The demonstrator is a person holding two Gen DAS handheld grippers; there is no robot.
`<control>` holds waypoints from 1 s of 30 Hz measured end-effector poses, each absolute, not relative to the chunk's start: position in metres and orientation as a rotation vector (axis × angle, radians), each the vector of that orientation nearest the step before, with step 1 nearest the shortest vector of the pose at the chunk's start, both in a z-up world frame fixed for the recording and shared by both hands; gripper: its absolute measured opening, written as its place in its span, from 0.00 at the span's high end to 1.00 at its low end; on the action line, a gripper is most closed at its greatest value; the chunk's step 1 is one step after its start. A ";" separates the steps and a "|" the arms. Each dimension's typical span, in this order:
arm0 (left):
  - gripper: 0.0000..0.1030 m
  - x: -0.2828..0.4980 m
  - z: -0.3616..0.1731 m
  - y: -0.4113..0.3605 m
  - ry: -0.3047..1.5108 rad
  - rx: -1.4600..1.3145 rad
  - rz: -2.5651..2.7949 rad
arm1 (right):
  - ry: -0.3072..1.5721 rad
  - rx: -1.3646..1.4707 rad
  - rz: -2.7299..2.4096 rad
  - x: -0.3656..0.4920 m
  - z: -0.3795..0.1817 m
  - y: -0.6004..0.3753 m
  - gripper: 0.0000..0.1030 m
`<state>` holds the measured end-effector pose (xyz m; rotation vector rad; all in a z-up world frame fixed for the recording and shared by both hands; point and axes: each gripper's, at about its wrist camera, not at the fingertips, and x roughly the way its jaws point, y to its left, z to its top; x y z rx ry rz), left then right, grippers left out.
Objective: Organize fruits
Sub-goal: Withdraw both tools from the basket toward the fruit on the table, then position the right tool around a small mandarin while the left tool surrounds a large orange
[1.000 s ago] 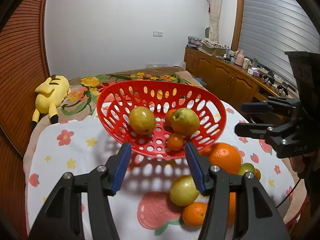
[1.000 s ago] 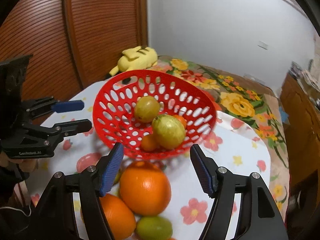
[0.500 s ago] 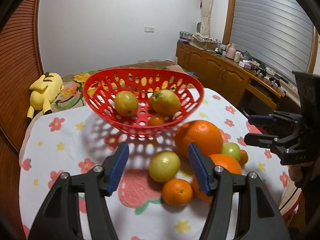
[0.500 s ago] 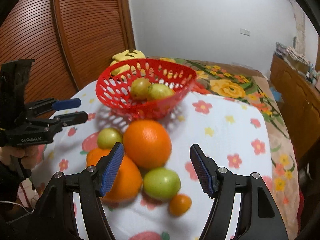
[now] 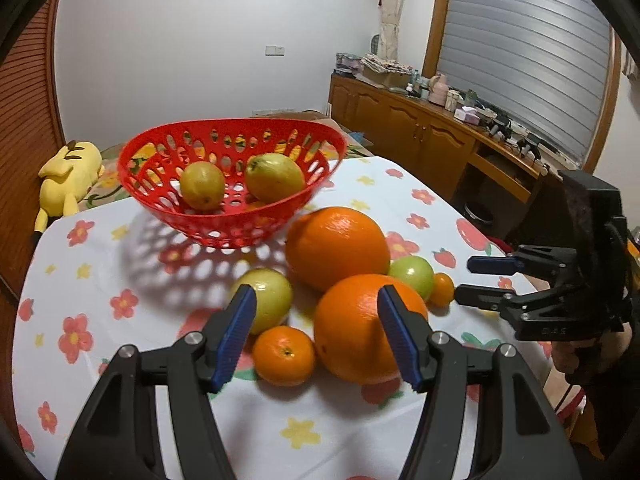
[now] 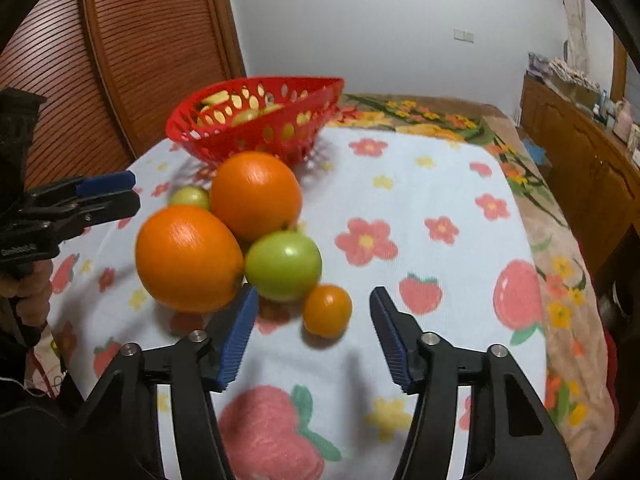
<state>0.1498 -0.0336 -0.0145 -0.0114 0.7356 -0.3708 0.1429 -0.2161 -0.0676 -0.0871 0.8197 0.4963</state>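
A red perforated basket (image 5: pixel 236 224) (image 6: pixel 280 136) at the back of the table holds two yellow-green fruits (image 5: pixel 202 185) (image 5: pixel 274 177). In front lie two big oranges (image 5: pixel 338 248) (image 5: pixel 360 332), a yellow-green fruit (image 5: pixel 272 296), a mandarin (image 5: pixel 284 354), a green fruit (image 6: pixel 283 266) and a tiny orange fruit (image 6: pixel 327 310). My left gripper (image 5: pixel 316 332) is open, low over the mandarin and the near orange (image 6: pixel 188 258). My right gripper (image 6: pixel 312 332) is open, just in front of the tiny orange fruit.
A floral cloth (image 6: pixel 420 216) covers the table. A yellow plush toy (image 5: pixel 68 176) lies behind the left edge. A wooden sideboard (image 5: pixel 420 140) with clutter stands at the right. A slatted wooden door (image 6: pixel 140 40) is behind the basket.
Both grippers have pulled back from the basket and dropped toward the loose fruit pile. Both stay open. The fruits have not moved.
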 end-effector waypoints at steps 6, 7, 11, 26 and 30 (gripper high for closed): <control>0.39 0.151 -0.017 -0.041 0.735 -0.011 -0.389 | 0.850 -0.097 0.493 0.148 -0.081 -0.213 0.58; 0.39 0.150 -0.018 -0.042 0.735 -0.011 -0.392 | 0.851 -0.098 0.492 0.148 -0.082 -0.212 0.58; 0.39 0.151 -0.020 -0.047 0.742 -0.013 -0.403 | 0.864 -0.103 0.481 0.151 -0.086 -0.211 0.59; 0.31 0.158 -0.028 -0.067 0.765 0.024 -0.437 | 0.869 -0.078 0.472 0.146 -0.087 -0.223 0.73; 0.30 0.162 -0.031 -0.071 0.779 0.023 -0.446 | 0.852 -0.077 0.466 0.136 -0.085 -0.227 0.73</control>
